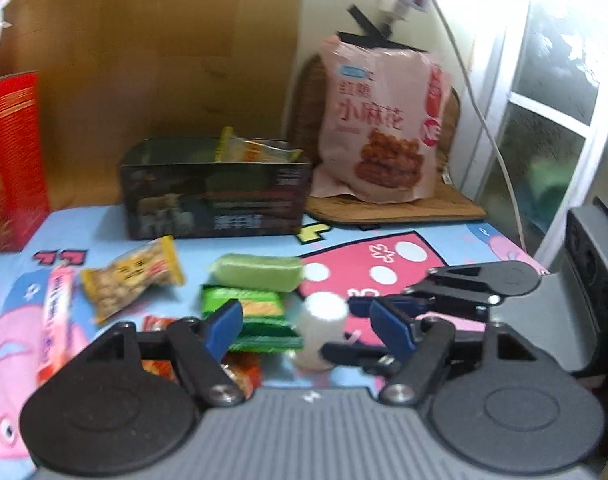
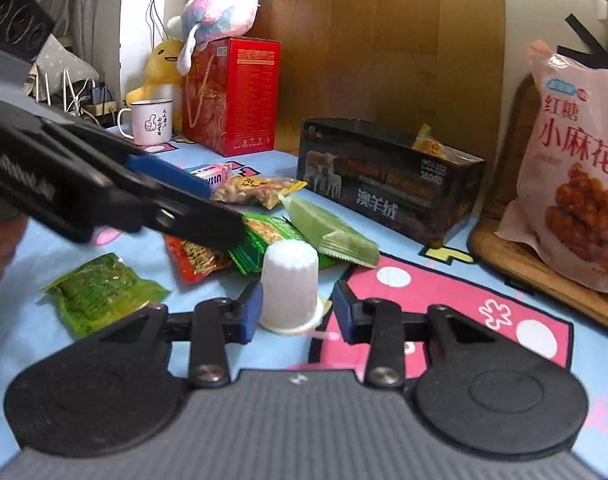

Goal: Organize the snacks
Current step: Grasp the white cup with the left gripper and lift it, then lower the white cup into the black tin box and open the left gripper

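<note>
A small white jelly cup [image 2: 290,284] stands upside down on the cartoon tablecloth [image 2: 443,300]. My right gripper [image 2: 296,312] is open around it: the left pad is at the cup's wall, the right pad a little off its rim. In the left wrist view the same cup [image 1: 321,326] has the right gripper [image 1: 339,327] reaching in from the right. My left gripper [image 1: 307,326] is open above a green packet [image 1: 260,312] and a red packet [image 1: 240,372], holding nothing. A black box [image 2: 387,188] at the back holds a yellow packet.
Loose on the cloth lie a peanut packet [image 2: 256,190], a pale green packet [image 2: 331,228], a pink stick [image 1: 56,312] and a dark green packet [image 2: 100,292]. A big pink bag [image 2: 575,176] leans at the right. A red box [image 2: 232,96] and mug [image 2: 150,122] stand back left.
</note>
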Demonstrator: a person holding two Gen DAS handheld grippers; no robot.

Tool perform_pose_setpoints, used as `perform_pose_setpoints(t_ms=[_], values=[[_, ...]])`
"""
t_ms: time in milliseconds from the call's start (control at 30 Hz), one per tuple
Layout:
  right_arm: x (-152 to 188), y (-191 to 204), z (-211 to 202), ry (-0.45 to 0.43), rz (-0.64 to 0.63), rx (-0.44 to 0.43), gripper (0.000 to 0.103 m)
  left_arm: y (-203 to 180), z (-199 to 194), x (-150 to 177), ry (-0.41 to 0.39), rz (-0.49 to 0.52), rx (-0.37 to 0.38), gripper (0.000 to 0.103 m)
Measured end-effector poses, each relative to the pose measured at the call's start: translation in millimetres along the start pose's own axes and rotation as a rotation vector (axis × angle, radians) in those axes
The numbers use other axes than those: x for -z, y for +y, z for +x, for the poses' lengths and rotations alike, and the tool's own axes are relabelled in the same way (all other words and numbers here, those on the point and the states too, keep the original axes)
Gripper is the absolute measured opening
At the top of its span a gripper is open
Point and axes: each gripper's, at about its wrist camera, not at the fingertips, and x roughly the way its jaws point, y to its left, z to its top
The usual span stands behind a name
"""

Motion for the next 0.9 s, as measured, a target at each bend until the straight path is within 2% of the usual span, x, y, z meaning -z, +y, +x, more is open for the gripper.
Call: perform_pose_setpoints(t_ms=[100, 167, 200, 333, 500, 700, 900], values=[[-0.7, 0.0, 5.3, 0.026, -0.01, -0.021, 0.042, -6.6, 16.8, -2.5, 0.036, 0.035, 0.003, 0.06], [-1.9, -1.1, 9.9, 0.047, -0.007, -0.026, 0.041, -5.4, 28.6, -1.5, 0.071, 0.036, 0.015, 0.045], [-2.3, -2.0, 11.4, 0.054, -0.002, -0.034, 0.037, -4.8, 33.9, -1.0, 0.087, 0.031, 0.026, 0.034], [-3.5, -0.8, 9.7, 0.051, -0.008, -0.032, 0.035, -1.8, 30.5, -5.5, 0.084, 0.002, 0.041, 0.033], [-16.0, -1.0, -4.8, -0.014, -0.053, -0.007, 0.035, 0.0, 20.3, -27.2, 0.02, 0.013, 0.061, 0.033], [-42.5, -19.6, 3.3, -0.13, -0.144, 0.108, 0.035, 9.7, 38.8, -79.5, -0.096, -0.022, 0.063, 0.034], [-65.5, -46.3, 38.4, -0.242, -0.206, 0.229, 0.036, 22.0, 72.0, -114.3, -0.196, -0.026, 0.006, 0.034]])
